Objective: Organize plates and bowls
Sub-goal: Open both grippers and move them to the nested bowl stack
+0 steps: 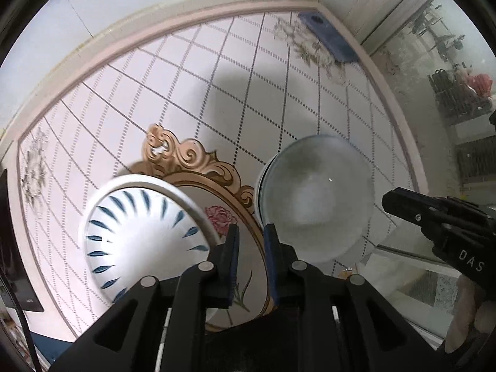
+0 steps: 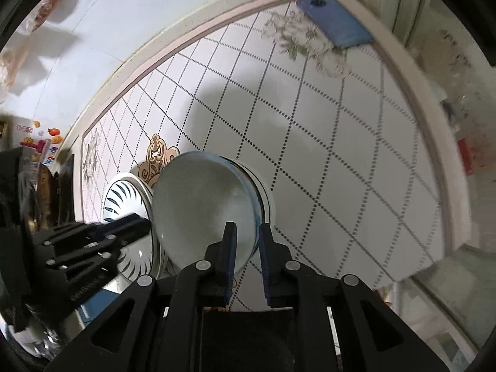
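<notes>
A white bowl with blue leaf marks (image 1: 139, 235) sits on the table at the left; it also shows in the right wrist view (image 2: 127, 204). A clear glass bowl (image 1: 316, 198) stands to its right on a white base. My left gripper (image 1: 251, 241) hovers between the two bowls with a narrow gap and nothing in it. My right gripper (image 2: 248, 238) straddles the near rim of the glass bowl (image 2: 201, 204), one finger inside and one outside; I cannot tell if the pads touch the rim. The right gripper also shows at the right of the left wrist view (image 1: 434, 217).
The table (image 1: 217, 93) has a white cloth with dotted diamond lines and a gold-framed flower motif (image 1: 217, 204) in the middle. A blue phone (image 2: 334, 24) lies at the far corner. Walls run along the far edge; a glass door is at the right.
</notes>
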Tool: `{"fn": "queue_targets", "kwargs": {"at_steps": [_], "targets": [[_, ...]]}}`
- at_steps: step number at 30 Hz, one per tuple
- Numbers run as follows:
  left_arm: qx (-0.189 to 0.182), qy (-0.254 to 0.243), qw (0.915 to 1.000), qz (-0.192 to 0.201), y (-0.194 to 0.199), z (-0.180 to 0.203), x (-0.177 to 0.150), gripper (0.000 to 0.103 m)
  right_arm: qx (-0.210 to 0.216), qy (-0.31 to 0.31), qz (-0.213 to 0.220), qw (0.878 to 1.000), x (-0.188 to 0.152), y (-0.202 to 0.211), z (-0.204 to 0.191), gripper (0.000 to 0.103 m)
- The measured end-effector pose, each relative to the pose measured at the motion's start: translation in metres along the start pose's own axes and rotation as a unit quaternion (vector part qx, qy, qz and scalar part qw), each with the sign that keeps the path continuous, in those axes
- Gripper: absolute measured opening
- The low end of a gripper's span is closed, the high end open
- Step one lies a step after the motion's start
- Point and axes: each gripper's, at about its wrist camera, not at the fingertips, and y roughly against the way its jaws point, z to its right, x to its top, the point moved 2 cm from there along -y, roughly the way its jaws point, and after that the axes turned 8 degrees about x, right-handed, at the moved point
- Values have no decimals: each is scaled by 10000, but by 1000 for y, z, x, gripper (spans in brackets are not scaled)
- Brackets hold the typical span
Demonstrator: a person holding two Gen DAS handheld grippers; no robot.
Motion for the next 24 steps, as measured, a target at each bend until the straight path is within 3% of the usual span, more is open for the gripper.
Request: {"fn": "queue_targets", "kwargs": {"at_steps": [2, 4, 6, 8, 9, 10, 14, 24], "targets": [[-32, 16, 9999, 117, 16, -5, -5, 24, -122, 84, 99, 9998, -6, 14, -8, 23], [-58, 5, 9996, 271, 34, -9, -10, 36, -264, 221, 173, 9993, -13, 27, -17, 43], [-49, -50, 9991, 429, 50, -9, -15, 57, -345, 371, 229, 9985, -20, 38, -24, 59], [-49, -106, 9983, 578, 64, -8, -20, 77, -458, 548, 296, 9970, -29, 50, -33, 67], [-40, -140, 9978, 651, 71, -7, -22, 83, -512, 619, 330, 9962, -33, 56, -38, 75], [-42, -162, 9972, 732, 79, -6, -25, 85, -554, 671, 356, 9956, -36, 63, -42, 81], [-12, -237, 9945, 1020, 102, -3, -32, 97, -734, 813, 604, 9921, -48, 91, -54, 86], [-255, -97, 9918, 1247, 140, -4, -45, 98, -731, 863, 1217, 9861, -71, 162, -71, 91]]}}
